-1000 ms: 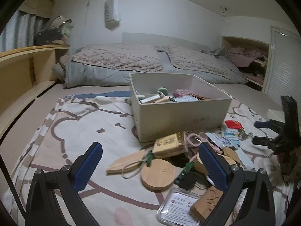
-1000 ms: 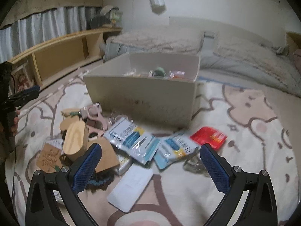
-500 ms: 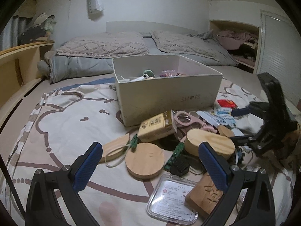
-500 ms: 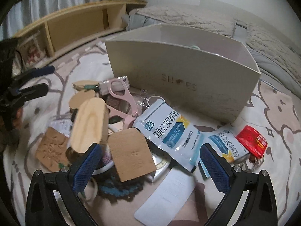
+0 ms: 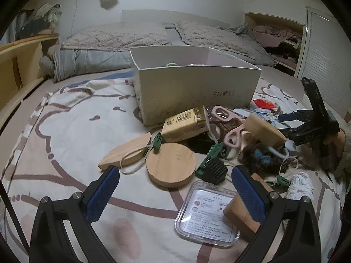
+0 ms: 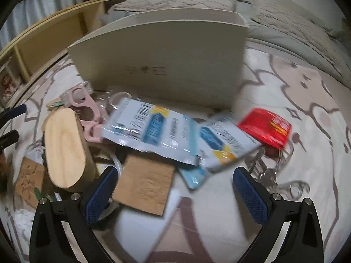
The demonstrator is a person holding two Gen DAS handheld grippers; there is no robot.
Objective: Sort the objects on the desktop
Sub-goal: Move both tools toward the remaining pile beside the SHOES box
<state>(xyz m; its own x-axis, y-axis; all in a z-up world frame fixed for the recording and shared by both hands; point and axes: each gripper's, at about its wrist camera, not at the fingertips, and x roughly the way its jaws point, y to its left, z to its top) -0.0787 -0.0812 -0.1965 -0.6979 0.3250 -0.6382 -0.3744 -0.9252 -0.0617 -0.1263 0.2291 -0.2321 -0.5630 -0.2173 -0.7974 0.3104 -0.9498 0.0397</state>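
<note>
Two grippers, jaws spread, empty — left gripper (image 5: 173,188), right gripper (image 6: 173,188) — before the white box (image 5: 193,87). Step: approach; next, close on a sachet (image 6: 151,131).

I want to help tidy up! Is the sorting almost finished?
Not nearly. A few things already sit inside the white box. Nothing is in hand: the left gripper and right gripper are both open. A pile waits on the blanket, like the round wooden disc, pink scissors and blue-and-white packets.
</note>
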